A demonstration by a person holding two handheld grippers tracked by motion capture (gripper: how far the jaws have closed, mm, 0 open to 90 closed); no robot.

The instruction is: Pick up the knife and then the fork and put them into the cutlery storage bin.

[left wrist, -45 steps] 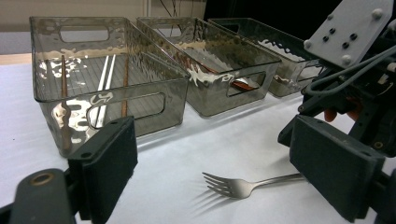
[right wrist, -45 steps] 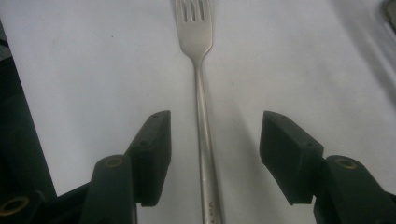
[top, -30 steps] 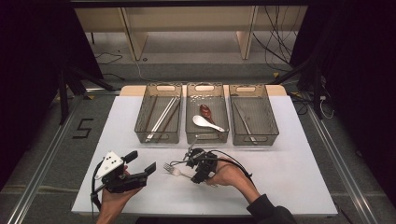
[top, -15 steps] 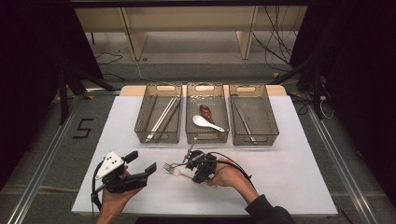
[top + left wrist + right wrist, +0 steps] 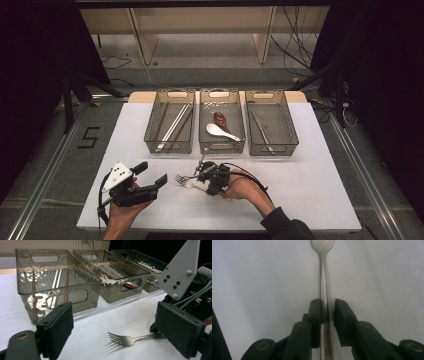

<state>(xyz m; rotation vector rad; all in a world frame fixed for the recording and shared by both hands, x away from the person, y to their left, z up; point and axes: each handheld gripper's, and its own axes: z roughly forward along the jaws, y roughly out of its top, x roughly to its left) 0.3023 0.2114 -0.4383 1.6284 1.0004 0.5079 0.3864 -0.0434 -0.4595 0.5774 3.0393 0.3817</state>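
Narrowed since the earlier frames: jaws of right gripper [image 5: 199, 175], just closing around the handle of the fork [image 5: 323, 285]; one pad against the handle, a sliver of gap at the other, so not yet clamped. Both hands otherwise parked where they were. Largest item: white table [image 5: 310, 200], bearing everything. Next: three clear bins in a row at the far side — left bin [image 5: 170, 128] with chopsticks, middle bin [image 5: 222, 128] with a white spoon [image 5: 220, 132] and a brown spoon, right bin [image 5: 271, 129] with a single slim metal piece, probably cutlery, kind not readable. Then left gripper [image 5: 156, 175], held low at the near left, jaws wide apart, holding nothing. Smallest: fork, flat on the table just in front of the middle bin, tines toward the left gripper. Progress, as judged: sorting partly done, some utensils binned; fork still to be gripped, lifted and dropped, likely into the right bin. Obstacles: bin walls to clear on the way; thin handle flat on the tabletop, slip likely.
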